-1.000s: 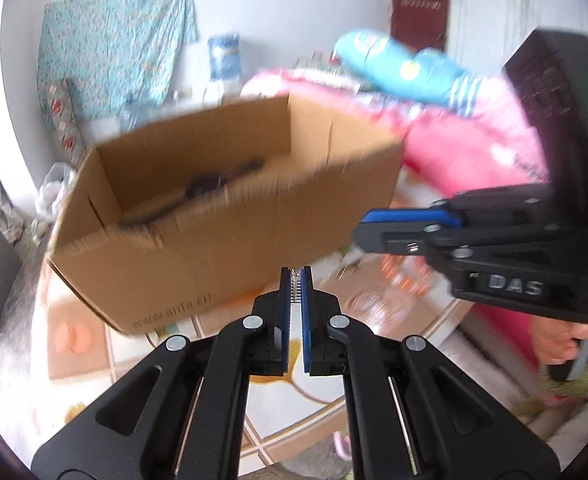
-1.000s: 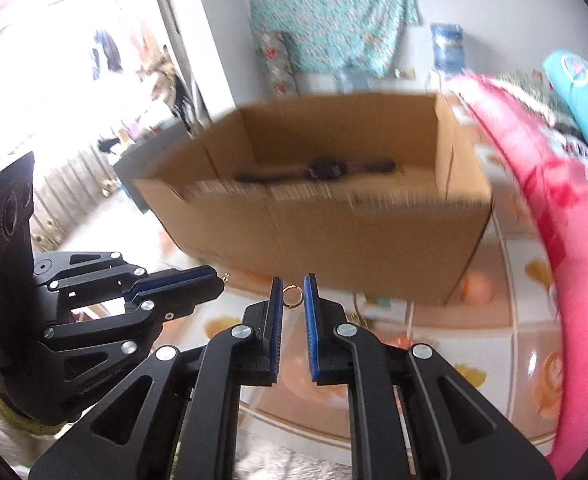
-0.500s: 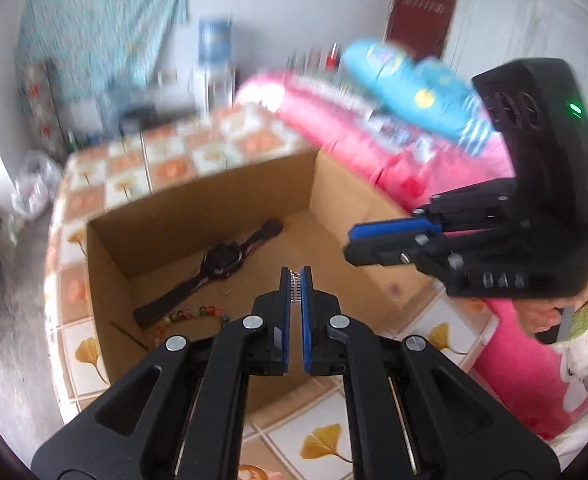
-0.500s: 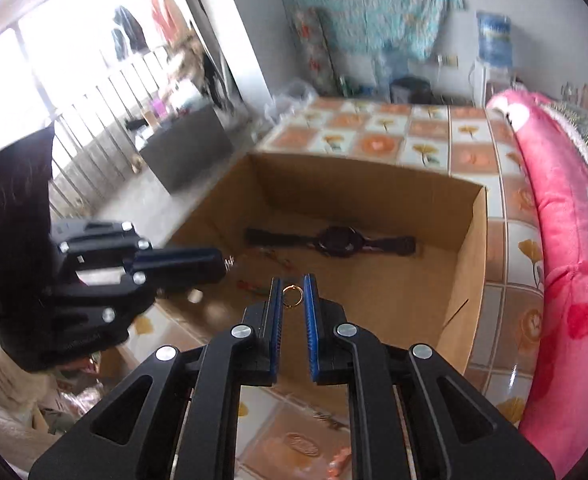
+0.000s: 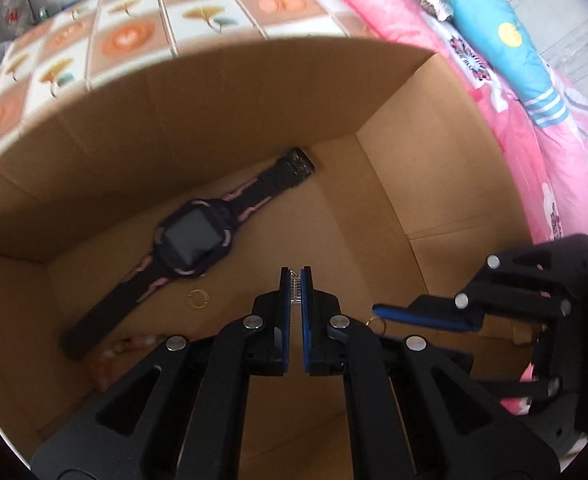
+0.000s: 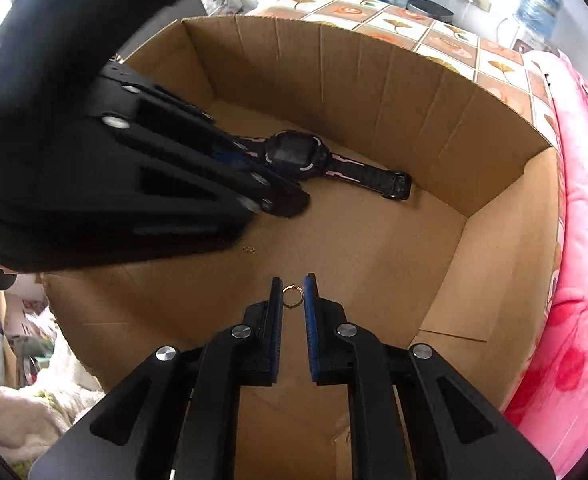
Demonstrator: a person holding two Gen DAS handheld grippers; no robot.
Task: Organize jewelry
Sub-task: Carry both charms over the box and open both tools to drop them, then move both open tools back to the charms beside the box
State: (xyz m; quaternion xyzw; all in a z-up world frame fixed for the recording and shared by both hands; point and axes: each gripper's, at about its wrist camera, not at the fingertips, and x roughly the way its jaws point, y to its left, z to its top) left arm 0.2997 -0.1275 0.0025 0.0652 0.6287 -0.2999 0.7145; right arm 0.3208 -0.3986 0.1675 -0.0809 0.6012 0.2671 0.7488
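From your left wrist camera you look down into an open cardboard box (image 5: 254, 92); a black smartwatch (image 5: 192, 246) with pink strap trim lies flat on its floor, a small gold ring (image 5: 198, 298) lies loose just beside the watch case, and some blurred coloured beads (image 5: 134, 340) sit near the strap's lower end, too soft to make out. Your left gripper (image 5: 295, 286) is clenched on a thin silvery chain piece (image 5: 294, 289). Your right gripper (image 5: 378, 312) enters from the right, a gold hoop (image 5: 376, 323) at its tips. From your right wrist camera the same box (image 6: 394, 72) holds the smartwatch (image 6: 294, 152), partly hidden behind your left gripper (image 6: 290, 204); a few tiny gold specks (image 6: 249, 249) lie on the floor near it. Your right gripper (image 6: 293, 294) grips the hoop (image 6: 292, 295) between its pads, well clear of the watch.
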